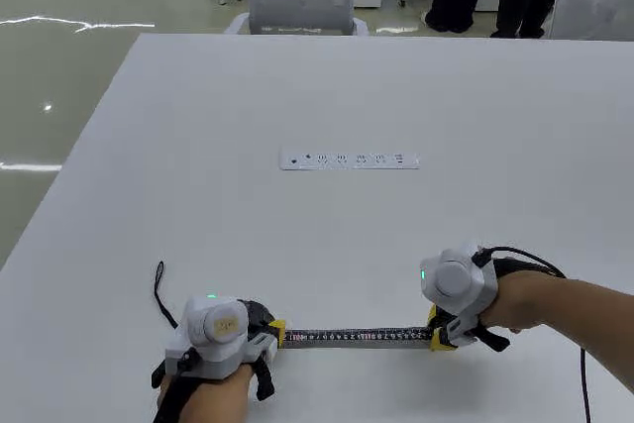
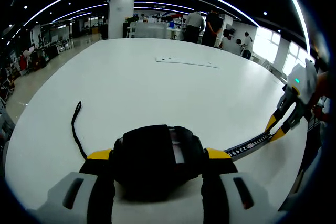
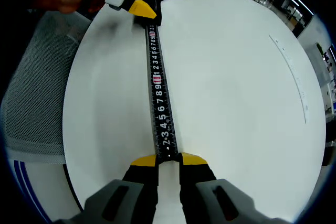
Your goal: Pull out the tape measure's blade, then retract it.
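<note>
Tape measure (image 2: 157, 161) clamped in the left gripper (image 1: 269, 336) on a white table (image 1: 347, 86); its blade (image 1: 357, 336) runs flat to the right gripper (image 1: 438, 336), pinched on the tip. Power strip (image 1: 349, 159) lies well beyond.

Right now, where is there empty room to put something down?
Bare white table lies beyond the flat white power strip, and between that strip and the black numbered tape blade. The near edge is crowded: left tool on the round black tape case, right tool stretching the blade.

The left hand-held gripper (image 1: 276, 332) and right hand-held gripper (image 1: 437, 333) are white-grey, yellow-tipped, green-lit, with seemingly black straps
</note>
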`<state>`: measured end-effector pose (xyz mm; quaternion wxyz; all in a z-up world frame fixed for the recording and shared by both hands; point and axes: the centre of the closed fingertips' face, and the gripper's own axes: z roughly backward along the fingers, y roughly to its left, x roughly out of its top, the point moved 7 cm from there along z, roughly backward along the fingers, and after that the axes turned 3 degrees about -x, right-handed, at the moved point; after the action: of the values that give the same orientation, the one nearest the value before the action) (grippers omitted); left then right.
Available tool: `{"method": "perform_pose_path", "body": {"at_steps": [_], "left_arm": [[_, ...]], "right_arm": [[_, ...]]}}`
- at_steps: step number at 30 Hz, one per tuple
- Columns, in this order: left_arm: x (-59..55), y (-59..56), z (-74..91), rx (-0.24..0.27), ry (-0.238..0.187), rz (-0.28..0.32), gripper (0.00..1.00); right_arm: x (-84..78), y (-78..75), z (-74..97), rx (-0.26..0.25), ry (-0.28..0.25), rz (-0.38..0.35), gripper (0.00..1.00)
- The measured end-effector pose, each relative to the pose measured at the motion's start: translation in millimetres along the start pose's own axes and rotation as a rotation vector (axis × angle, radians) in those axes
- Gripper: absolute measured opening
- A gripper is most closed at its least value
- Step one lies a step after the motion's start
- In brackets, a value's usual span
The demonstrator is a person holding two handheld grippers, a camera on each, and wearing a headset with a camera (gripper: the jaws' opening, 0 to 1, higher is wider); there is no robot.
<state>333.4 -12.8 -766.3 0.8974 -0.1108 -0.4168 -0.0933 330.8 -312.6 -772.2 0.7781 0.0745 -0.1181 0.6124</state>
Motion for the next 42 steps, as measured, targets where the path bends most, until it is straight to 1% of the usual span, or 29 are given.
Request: {"method": "perform_pose_path", "body": {"at_steps": [2, 4, 8, 14, 23, 42], "left_arm": [[-0.3, 0.3, -0.1, -0.002, -0.004, -0.001, 0.63], [-0.5, 0.5, -0.2, -0.004, -0.006, -0.005, 0.63], [-0.7, 0.9, 0.0, -0.005, 0.002, -0.006, 0.63], [-1.0, 0.8, 0.8, -0.008, 0.007, -0.003, 0.63], [-0.1, 1.5, 0.0, -0.009, 0.006, -0.003, 0.63], [0.3, 1.2, 0.2, -0.008, 0.012, 0.004, 0.63]], "right_arm": [[0.8, 0.9, 0.7, -0.001, 0.0, -0.012, 0.13], [0.8, 0.7, 0.3, -0.002, -0.003, -0.009, 0.13], [0.0, 0.1, -0.6, -0.003, -0.011, -0.015, 0.13], [1.1, 1.1, -0.1, 0.0, -0.006, -0.007, 0.13], [3.1, 0.8, 0.6, 0.006, -0.009, -0.019, 0.13], [8.3, -0.1, -2.8, 0.014, -0.003, -0.007, 0.13]]}}
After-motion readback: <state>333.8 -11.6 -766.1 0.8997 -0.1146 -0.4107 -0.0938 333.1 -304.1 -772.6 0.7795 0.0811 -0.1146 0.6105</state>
